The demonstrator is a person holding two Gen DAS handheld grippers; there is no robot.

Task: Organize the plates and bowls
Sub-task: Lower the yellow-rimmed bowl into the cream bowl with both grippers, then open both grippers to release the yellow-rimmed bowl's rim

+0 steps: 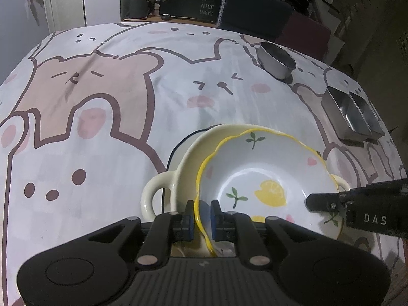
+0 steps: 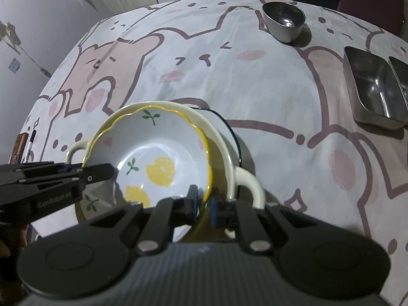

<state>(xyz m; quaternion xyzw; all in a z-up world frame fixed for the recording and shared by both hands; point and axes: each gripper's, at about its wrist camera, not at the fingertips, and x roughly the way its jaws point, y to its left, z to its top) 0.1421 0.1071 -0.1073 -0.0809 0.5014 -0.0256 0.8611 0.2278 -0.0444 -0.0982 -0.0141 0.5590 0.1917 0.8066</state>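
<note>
Left wrist view: both tools (image 1: 202, 213) (image 2: 204, 201) pinch the wavy yellow-rimmed, lemon-painted bowl (image 1: 265, 178).

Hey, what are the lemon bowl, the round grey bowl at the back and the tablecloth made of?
Lemon bowl: probably glazed ceramic, with glossy highlights and a painted pattern, though melamine is possible. Round grey bowl: likely stainless steel, a dull silver with mirror-like glints. Tablecloth: printed fabric, matte, with soft creases.
</note>
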